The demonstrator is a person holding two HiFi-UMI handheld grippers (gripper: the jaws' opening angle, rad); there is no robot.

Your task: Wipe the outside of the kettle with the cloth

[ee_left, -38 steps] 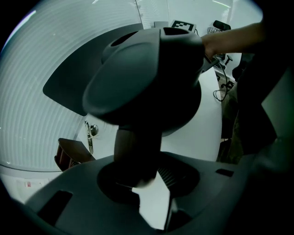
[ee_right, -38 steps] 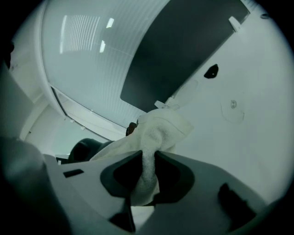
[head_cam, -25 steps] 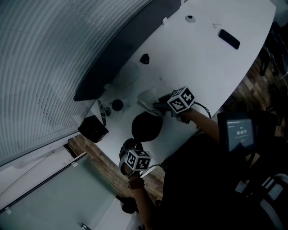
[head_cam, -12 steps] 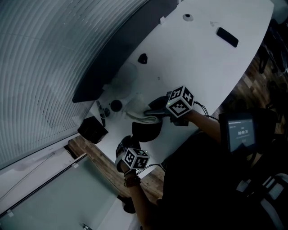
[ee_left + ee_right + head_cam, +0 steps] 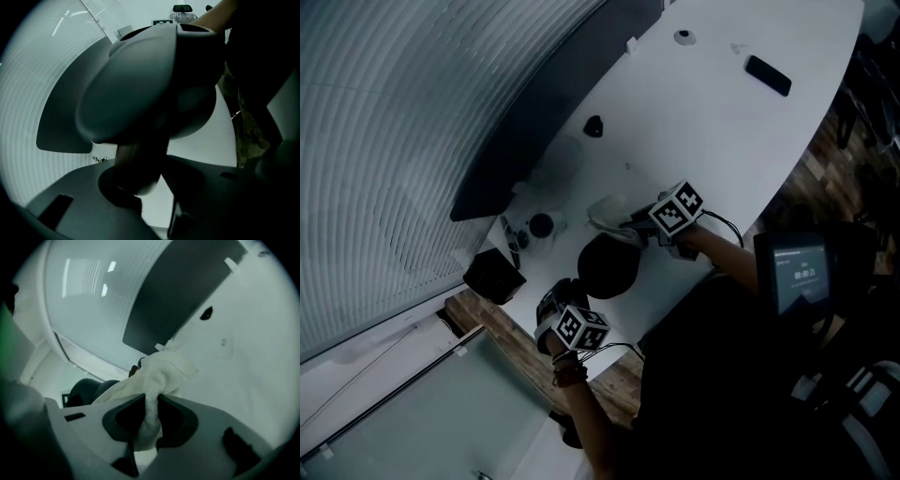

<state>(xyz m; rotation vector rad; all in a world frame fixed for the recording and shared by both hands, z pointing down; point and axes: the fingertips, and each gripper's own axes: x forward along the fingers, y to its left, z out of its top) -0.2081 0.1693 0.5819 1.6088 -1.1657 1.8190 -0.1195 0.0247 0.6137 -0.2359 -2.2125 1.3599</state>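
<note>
The dark rounded kettle (image 5: 607, 267) stands near the white table's front edge and fills the left gripper view (image 5: 150, 79). My left gripper (image 5: 558, 302) reaches it from below in the head view and is shut on the kettle's handle (image 5: 133, 164), which runs down between the jaws. A crumpled white cloth (image 5: 609, 214) lies against the kettle's upper far side. My right gripper (image 5: 630, 225) comes in from the right and is shut on that cloth (image 5: 159, 376), a fold pinched between its jaws. The kettle (image 5: 89, 390) shows dark to the left behind the cloth.
A black box (image 5: 494, 274) sits at the table's left corner, with a small dark-topped cup (image 5: 542, 225) beside it. A dark panel (image 5: 544, 122) lines the far edge. A phone (image 5: 767, 75) and a small black object (image 5: 594, 126) lie farther off. Wooden floor shows at the right.
The right gripper swept the cloth left across the kettle's top, then drew it back to the upper right side. The left gripper rolled slightly and kept its hold on the handle.
</note>
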